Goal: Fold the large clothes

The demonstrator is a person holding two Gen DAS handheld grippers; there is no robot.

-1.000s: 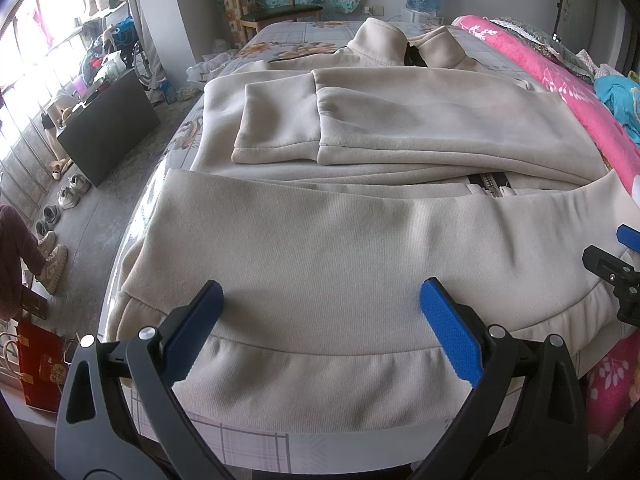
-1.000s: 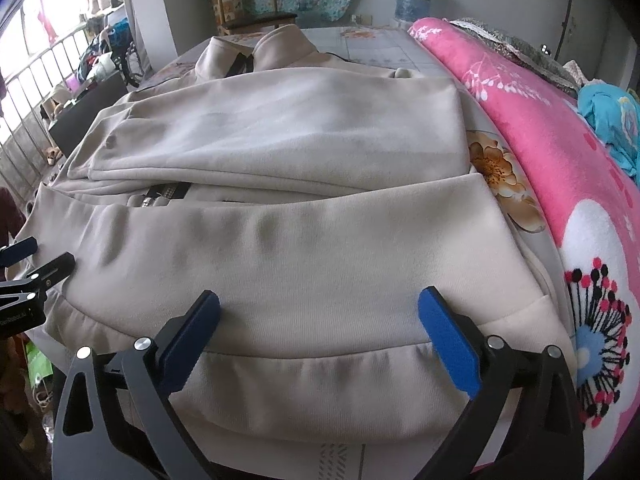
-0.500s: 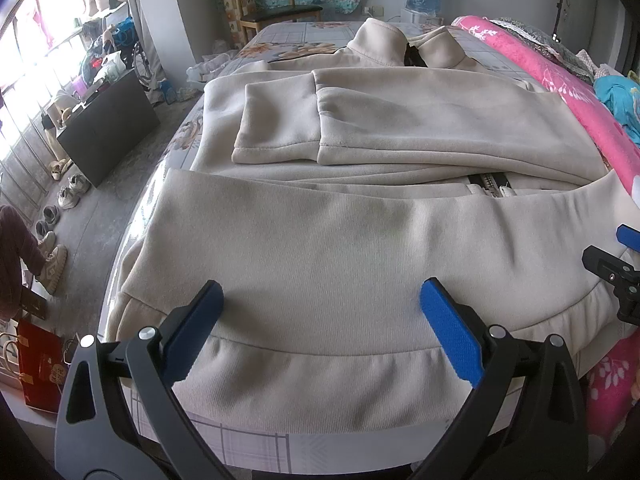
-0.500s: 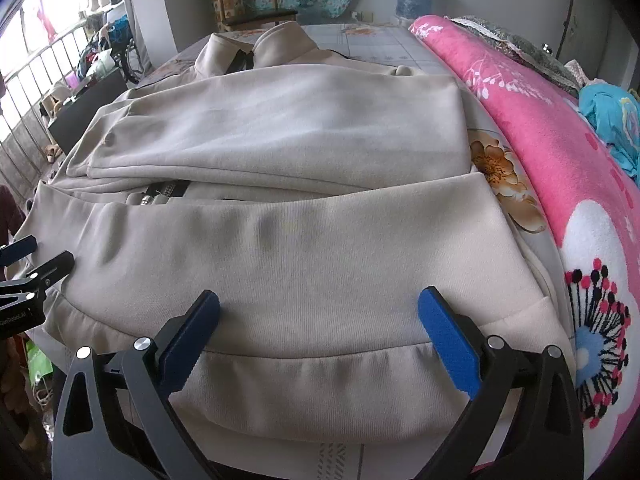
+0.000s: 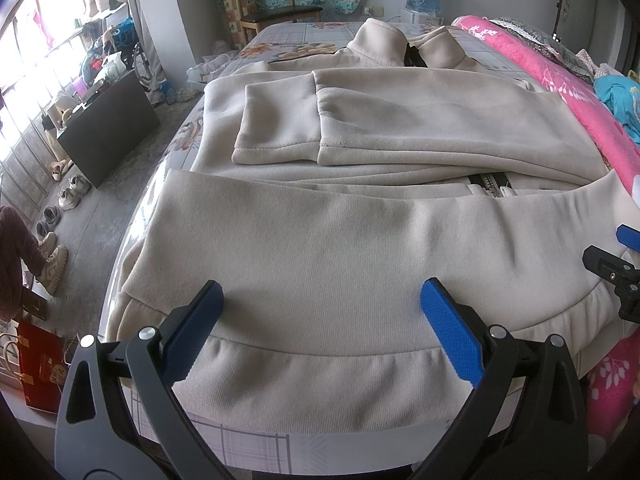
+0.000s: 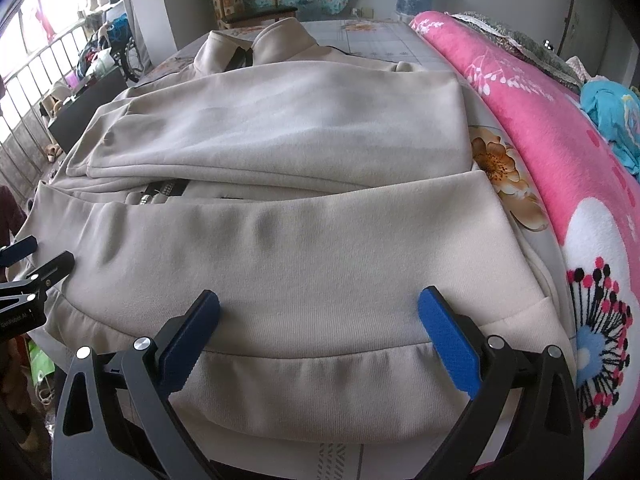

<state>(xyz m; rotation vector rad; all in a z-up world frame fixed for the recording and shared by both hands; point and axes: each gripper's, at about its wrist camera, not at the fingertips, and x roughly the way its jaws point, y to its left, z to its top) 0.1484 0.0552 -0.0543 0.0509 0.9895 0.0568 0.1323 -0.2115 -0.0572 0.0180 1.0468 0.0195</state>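
The left gripper (image 5: 322, 304) stood spread wide at the bottom of the left wrist view, pinching nothing, over the hem of the beige jacket (image 5: 360, 248), which filled the middle of the frame on the bed (image 5: 256, 444), sleeves folded across its upper part. In the right wrist view the right gripper (image 6: 318, 310) was likewise spread and empty at bottom centre above the same hem, the pink blanket (image 6: 560, 152) running down the right side.
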